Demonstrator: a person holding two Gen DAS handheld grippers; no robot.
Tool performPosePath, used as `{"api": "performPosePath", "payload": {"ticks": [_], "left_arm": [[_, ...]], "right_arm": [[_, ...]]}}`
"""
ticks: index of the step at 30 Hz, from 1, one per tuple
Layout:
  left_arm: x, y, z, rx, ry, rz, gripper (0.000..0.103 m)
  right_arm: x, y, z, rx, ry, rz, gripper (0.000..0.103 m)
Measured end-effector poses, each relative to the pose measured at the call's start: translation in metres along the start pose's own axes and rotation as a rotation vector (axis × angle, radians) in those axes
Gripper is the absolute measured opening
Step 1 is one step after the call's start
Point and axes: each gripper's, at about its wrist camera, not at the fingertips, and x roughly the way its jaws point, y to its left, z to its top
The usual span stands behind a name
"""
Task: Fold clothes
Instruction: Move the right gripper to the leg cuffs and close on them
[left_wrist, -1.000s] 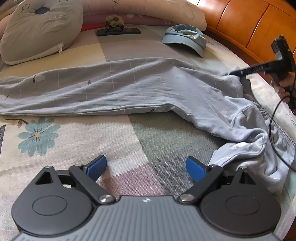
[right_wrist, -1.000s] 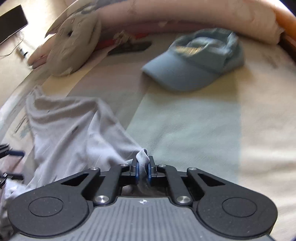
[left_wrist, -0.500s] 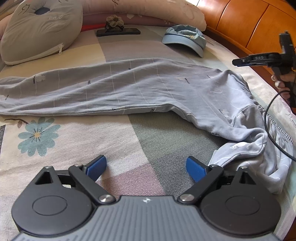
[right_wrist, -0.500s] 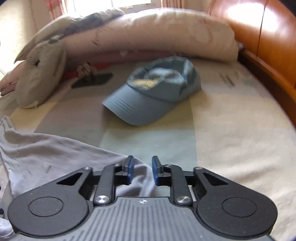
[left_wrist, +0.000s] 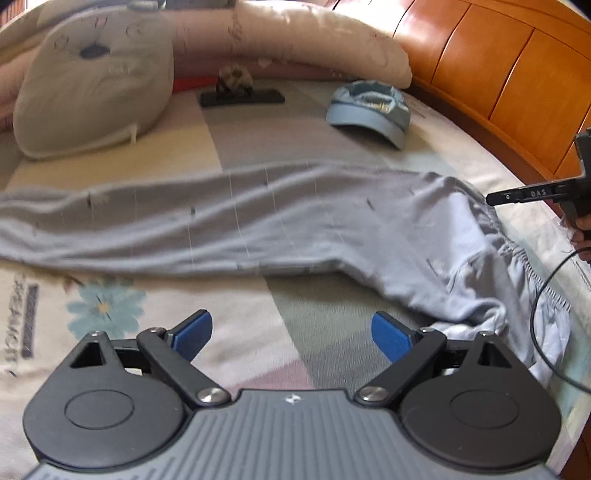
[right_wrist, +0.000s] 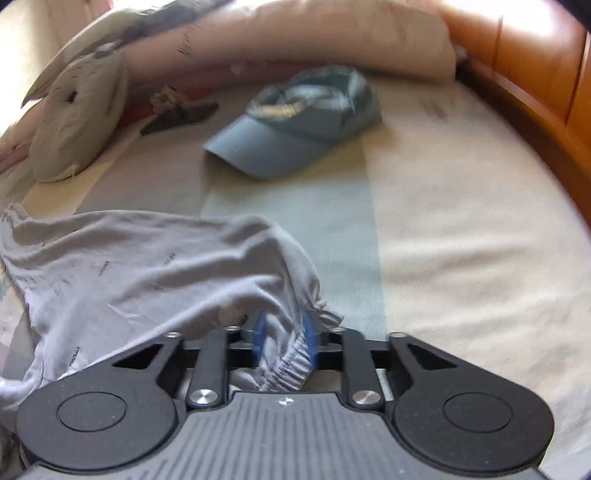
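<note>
One pair of grey trousers lies stretched across the bed, running from the left edge of the left wrist view to its right side, where the elastic waistband bunches in folds at centre right and lower right. In the right wrist view the same cloth fills the left and centre of the frame, and its gathered waistband sits at bottom centre.

The right tongs stand partly apart, a blue pad on each side of the waistband; the cloth lies between them, but whether they pinch it I cannot tell. In the left wrist view these tongs reach in from the right edge, just above the waistband, with a hand behind them and a black cable looping below.

The left tongs are released, spread wide and holding nothing, over bare patchwork sheet at bottom centre; the right pad is near the crumpled waist end.

Further up the bed, a blue cap rests at upper centre right, well apart from the trousers. A grey cushion leans at upper left, with a long pink pillow behind it. A wooden headboard fills the upper right.
</note>
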Motion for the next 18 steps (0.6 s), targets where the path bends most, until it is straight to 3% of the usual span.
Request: {"api": "performPosePath", "payload": {"ticks": [5,9,18], "left_arm": [[-0.006,0.001,0.006,0.004,0.003,0.028,0.093],[-0.012,0.012,0.006,-0.008,0.02,0.067,0.093],[-0.019,0.08,0.009,-0.01,0.004,0.097,0.093]], "right_arm": [[-0.015,0.038,0.025,-0.077,-0.039,0.079,0.038],[-0.014,0.085,0.053,-0.15,-0.062,0.194,0.043],[0.04,0.22,0.078,-0.367,0.004,0.361,0.042]]}}
